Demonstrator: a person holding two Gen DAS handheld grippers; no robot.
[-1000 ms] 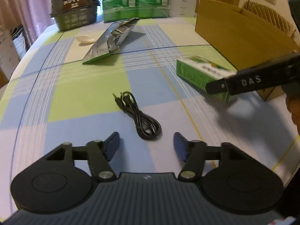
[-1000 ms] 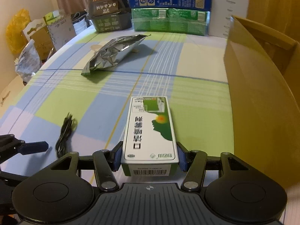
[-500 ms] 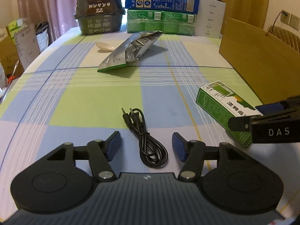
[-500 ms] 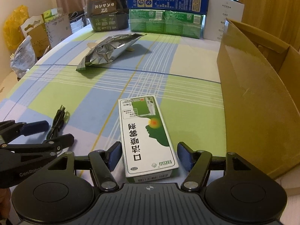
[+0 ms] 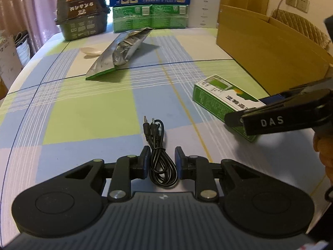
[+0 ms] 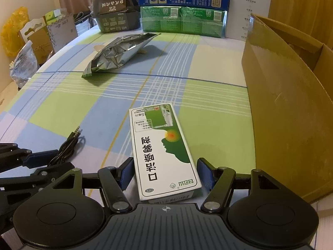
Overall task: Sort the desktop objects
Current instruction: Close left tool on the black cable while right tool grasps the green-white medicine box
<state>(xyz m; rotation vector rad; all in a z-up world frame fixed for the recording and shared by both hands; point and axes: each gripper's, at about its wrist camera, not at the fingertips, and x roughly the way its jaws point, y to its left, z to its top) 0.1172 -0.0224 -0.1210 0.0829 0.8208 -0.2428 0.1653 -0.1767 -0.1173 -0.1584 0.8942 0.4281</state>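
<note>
The left claw (image 5: pixel 160 160) is sitting low over the table (image 5: pixel 87 112), its two blue pads narrowed around the coiled black cable (image 5: pixel 160 162). The pads are standing just beside the coil on either side; whether they are touching it cannot be told. The cable's two plugs are pointing away from the claw, lying flat on the checked cloth.

The right claw (image 6: pixel 165 174) is spread wide, a pad on each side of the green and white carton (image 6: pixel 162 152), with a visible gap between each pad and the carton's long edges. The carton is lying flat on the table, near end between the pads, far end pointing toward the middle of the table. In the left wrist view the same carton (image 5: pixel 222 102) is showing to the right of the cable, with the right claw's dark finger crossing in front of it.

A large cardboard box (image 6: pixel 287 112) is standing open just to the right of the carton. A silver pouch (image 5: pixel 122 52) is lying farther off, with a pale spoon (image 5: pixel 91 51) beside it, and stacked packages (image 5: pixel 149 6) are lining the far edge.
</note>
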